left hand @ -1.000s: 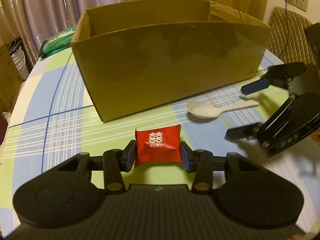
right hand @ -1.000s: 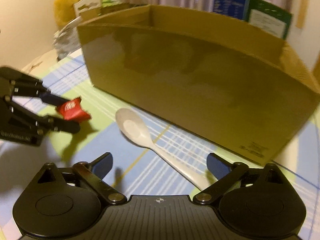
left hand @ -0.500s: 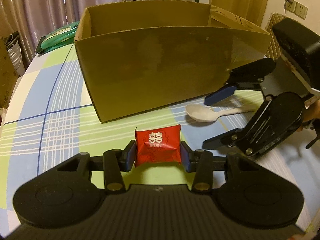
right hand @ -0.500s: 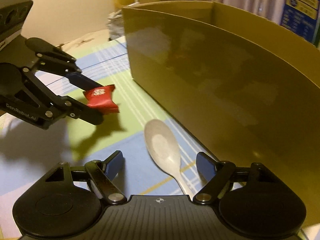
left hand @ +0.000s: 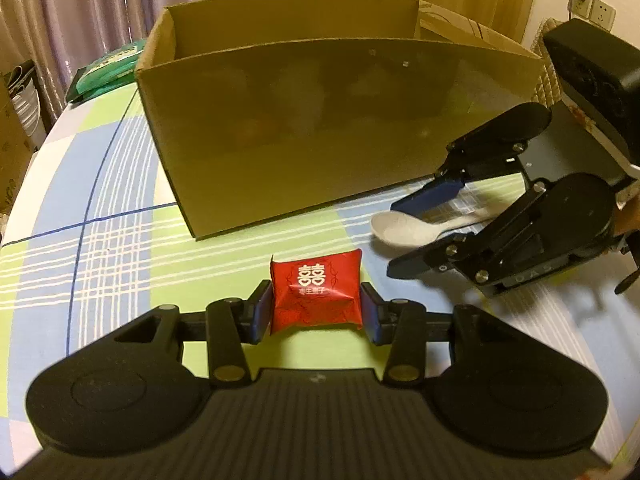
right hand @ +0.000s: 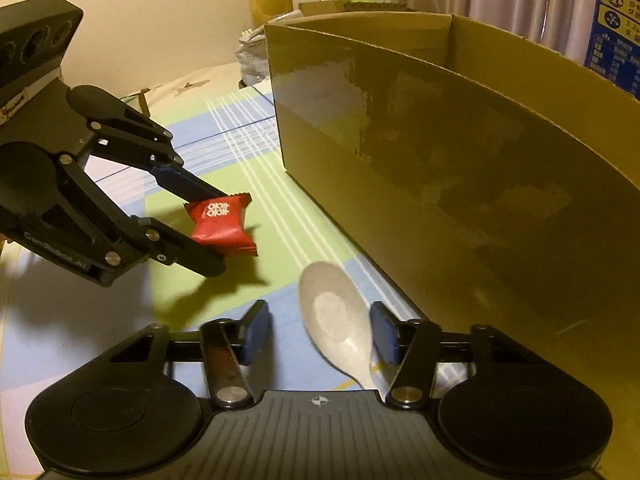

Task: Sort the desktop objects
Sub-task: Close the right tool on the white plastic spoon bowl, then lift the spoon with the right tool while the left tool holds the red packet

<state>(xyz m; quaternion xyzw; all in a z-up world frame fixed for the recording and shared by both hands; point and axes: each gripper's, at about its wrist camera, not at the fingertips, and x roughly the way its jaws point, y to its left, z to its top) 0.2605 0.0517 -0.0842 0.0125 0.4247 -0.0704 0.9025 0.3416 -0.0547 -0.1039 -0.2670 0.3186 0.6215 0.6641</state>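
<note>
We are facing one cardboard box [left hand: 320,120], its contents hidden. Our left gripper [left hand: 316,312] is clenching one red candy packet [left hand: 316,292]; our right gripper [right hand: 318,336] is straddling one white spoon [right hand: 336,320], fingers released.

A checked tablecloth [left hand: 100,240] carries a cardboard box [left hand: 320,128], white spoon [right hand: 336,320] and green packet [left hand: 108,68].

Both wrist cams low, near, facing cardboard box [left hand: 320,120]; share spoon [right hand: 336,320].

Glossy red foil candy wrapper [left hand: 316,293], matt white plastic spoon [right hand: 335,316], smooth brown cardboard box [left hand: 320,120].
</note>
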